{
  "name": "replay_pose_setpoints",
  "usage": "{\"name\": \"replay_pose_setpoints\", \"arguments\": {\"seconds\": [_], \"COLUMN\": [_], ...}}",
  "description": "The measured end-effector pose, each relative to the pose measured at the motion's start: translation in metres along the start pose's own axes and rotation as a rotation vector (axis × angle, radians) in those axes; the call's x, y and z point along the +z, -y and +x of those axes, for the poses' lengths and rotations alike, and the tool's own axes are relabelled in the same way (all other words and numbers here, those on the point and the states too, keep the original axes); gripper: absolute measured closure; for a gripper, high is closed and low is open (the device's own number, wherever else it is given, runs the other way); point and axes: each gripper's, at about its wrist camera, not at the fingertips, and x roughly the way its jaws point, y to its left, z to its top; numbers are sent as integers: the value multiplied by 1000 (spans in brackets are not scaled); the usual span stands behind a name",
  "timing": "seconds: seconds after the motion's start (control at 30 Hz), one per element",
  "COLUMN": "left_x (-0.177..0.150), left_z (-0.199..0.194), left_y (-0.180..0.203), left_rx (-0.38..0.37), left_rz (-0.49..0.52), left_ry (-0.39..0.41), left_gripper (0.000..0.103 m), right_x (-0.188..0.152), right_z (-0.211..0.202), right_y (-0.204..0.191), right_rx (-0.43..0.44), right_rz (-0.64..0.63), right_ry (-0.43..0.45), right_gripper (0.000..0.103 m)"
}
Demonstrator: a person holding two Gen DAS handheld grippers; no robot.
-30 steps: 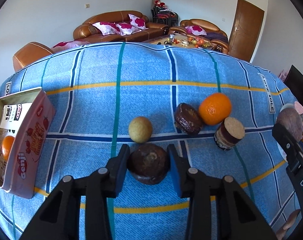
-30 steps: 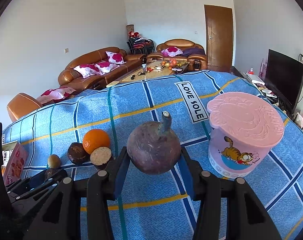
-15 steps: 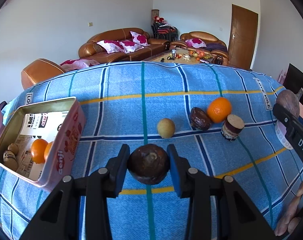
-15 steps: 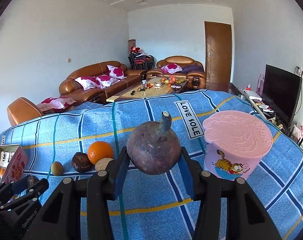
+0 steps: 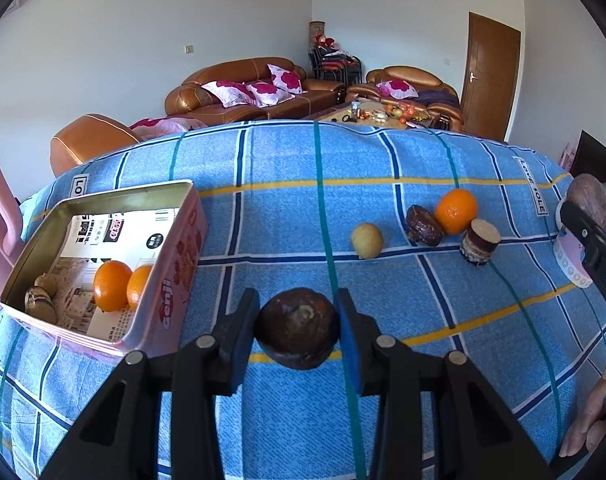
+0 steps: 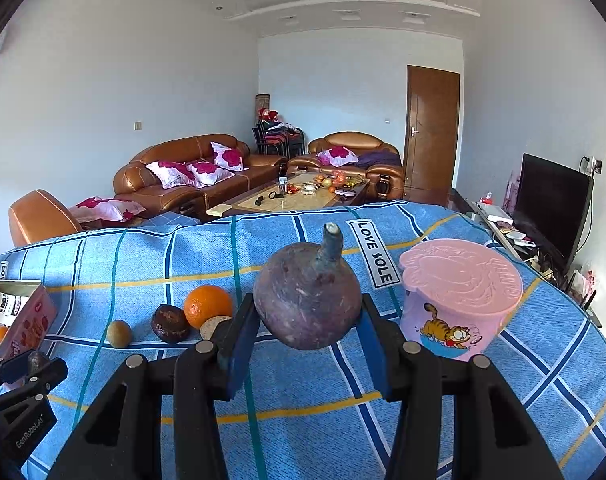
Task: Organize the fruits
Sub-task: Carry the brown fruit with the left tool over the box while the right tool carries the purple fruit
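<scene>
One "Genji" tin point(image 5: 175, 280), "LOVE SOLE" cloth point(image 6: 375, 252)

Blue checked cloth point(image 5: 283, 168) under tin point(image 5: 175, 280), pink tub point(image 6: 459, 304), 4 loose fruits.

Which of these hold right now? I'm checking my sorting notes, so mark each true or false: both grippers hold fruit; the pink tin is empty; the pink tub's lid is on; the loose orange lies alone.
1. Both grippers hold fruit. True: the left gripper clamps a dark brown fruit, the right gripper a purple stemmed fruit.
2. The pink tin is empty. False: it holds oranges and other pieces.
3. The pink tub has its lid on. True.
4. The loose orange lies alone. False: a dark fruit lies right beside it.
</scene>
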Motion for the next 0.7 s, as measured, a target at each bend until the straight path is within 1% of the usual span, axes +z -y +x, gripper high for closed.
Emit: {"name": "replay_pose_setpoints", "arguments": {"seconds": [0.1,0.3,0.53,0.7], "left_x": [-2,-2,-2,2], "left_z": [-2,-3,0,0], "left_y": [-2,-6,-2,-7], "left_rx": [-2,-11,-24,5], "left_rz": [2,-11,7,48], "left_ry": [5,1,-12,2], "left_gripper": [63,63,63,63], "right_x": [-2,-3,-4,-6], "right_z": [-5,-7,-9,-12], "right_y": [-1,2,4,0], "right_rx": [-8,-16,-30,-20], "right_rz": [3,24,38,39], "right_ry": [8,-4,-7,-17], "right_gripper": [52,52,52,52]}}
